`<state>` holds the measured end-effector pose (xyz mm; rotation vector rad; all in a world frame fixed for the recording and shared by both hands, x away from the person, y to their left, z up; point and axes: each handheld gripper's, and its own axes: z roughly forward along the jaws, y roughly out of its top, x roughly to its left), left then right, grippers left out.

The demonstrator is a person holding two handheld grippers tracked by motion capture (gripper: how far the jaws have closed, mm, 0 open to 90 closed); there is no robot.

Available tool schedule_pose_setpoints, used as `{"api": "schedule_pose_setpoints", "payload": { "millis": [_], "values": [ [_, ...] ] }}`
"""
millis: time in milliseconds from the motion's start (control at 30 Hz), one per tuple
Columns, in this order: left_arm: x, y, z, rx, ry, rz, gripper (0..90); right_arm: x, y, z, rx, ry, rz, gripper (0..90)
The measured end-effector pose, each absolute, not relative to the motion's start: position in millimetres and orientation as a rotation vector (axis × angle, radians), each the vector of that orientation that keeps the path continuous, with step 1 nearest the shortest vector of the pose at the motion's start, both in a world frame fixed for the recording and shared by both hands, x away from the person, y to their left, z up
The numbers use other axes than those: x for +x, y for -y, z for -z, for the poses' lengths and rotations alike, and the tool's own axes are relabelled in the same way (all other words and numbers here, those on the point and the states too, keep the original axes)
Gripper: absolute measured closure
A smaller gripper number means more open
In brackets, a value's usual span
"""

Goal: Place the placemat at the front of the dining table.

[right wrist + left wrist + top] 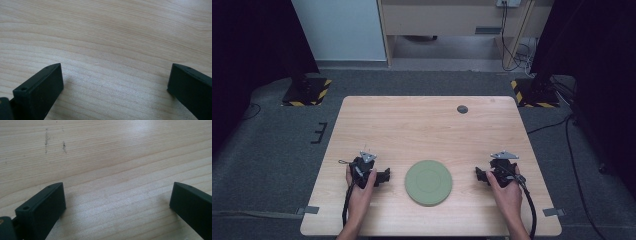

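Green plate (428, 182) near bench (412, 125) front edge, left gripper (384, 176) and right gripper (478, 175) flanking it, apart, both jaws spread, nothing between.

The plate (428, 182) is a muted sage green with faint concentric rings. The table (412, 125) is pale wood with fine straight grain and a small dark grey disc (462, 109). Both grippers' jaws are black.

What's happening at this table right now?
A person holds a gripper in each hand on the wooden table, one on each side of a round green plate. The left gripper and right gripper both point toward the plate with jaws wide open and nothing between them. The plate lies untouched.
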<state>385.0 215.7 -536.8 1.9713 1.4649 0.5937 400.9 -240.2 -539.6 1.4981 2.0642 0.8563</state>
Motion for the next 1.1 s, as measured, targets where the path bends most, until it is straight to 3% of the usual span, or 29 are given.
{"api": "schedule_pose_setpoints", "payload": {
  "millis": [600, 800, 1100],
  "values": [
    [375, -219, 532, 2.002, -1.309, -0.563, 2.5, 390, 233, 527, 1.357, -2.079, -0.969, 6.5],
    [366, -214, 530, 2.039, -1.227, -0.607, 2.5, 379, 227, 525, 1.317, -2.142, -0.993, 6.5],
    [355, -203, 527, 2.043, -1.148, -0.513, 2.5, 362, 205, 522, 1.22, -2.242, -1.058, 6.3]
  ]
}}
